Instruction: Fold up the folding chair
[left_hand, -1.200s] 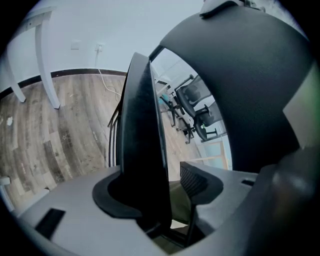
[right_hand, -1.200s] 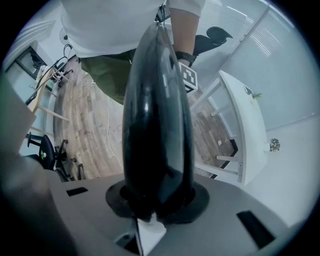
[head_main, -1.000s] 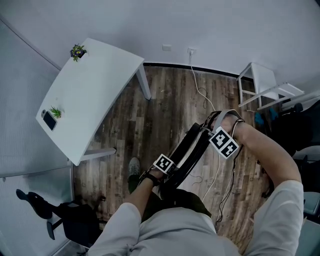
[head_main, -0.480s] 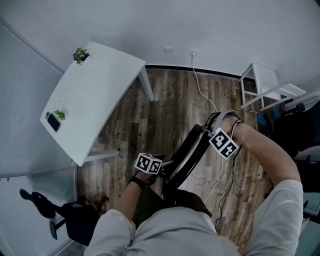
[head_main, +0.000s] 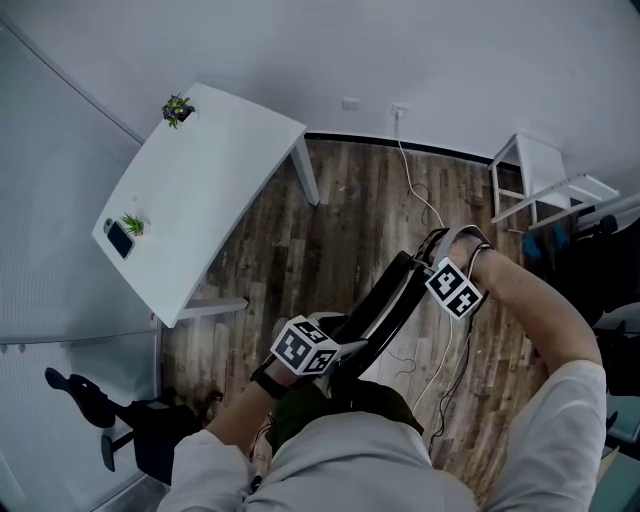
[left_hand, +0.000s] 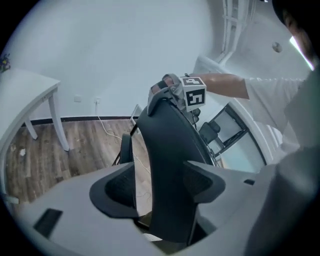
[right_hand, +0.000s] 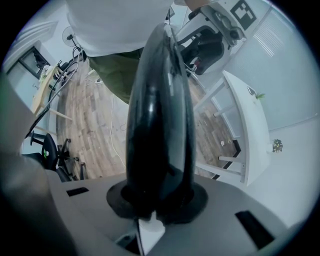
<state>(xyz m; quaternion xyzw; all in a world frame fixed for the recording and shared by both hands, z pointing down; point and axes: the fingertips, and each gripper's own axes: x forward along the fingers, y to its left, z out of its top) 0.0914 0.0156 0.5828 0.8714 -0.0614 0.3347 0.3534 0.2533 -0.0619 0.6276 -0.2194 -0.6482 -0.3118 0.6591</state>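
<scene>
The black folding chair (head_main: 385, 305) stands on the wood floor in front of me, its panels drawn close together. My right gripper (head_main: 445, 270) points down over the chair's top edge and is shut on the glossy black panel (right_hand: 157, 110), which fills the right gripper view between its jaws (right_hand: 157, 200). My left gripper (head_main: 335, 352) sits at the chair's near side. In the left gripper view a matte black panel (left_hand: 167, 150) runs between its jaws (left_hand: 160, 185). The jaws have just been opening: the right pad (left_hand: 200, 182) touches the panel, and floor shows between the panel and the left pad (left_hand: 117, 187).
A white table (head_main: 200, 190) with two small plants and a phone stands at the left. A white stool (head_main: 535, 170) is at the upper right. Cables (head_main: 420, 200) trail from a wall socket across the floor. A black office chair base (head_main: 130, 430) sits at the lower left.
My left gripper has risen along the chair toward the camera and tilted, its marker cube now larger in view. The right gripper has kept its hold in place.
</scene>
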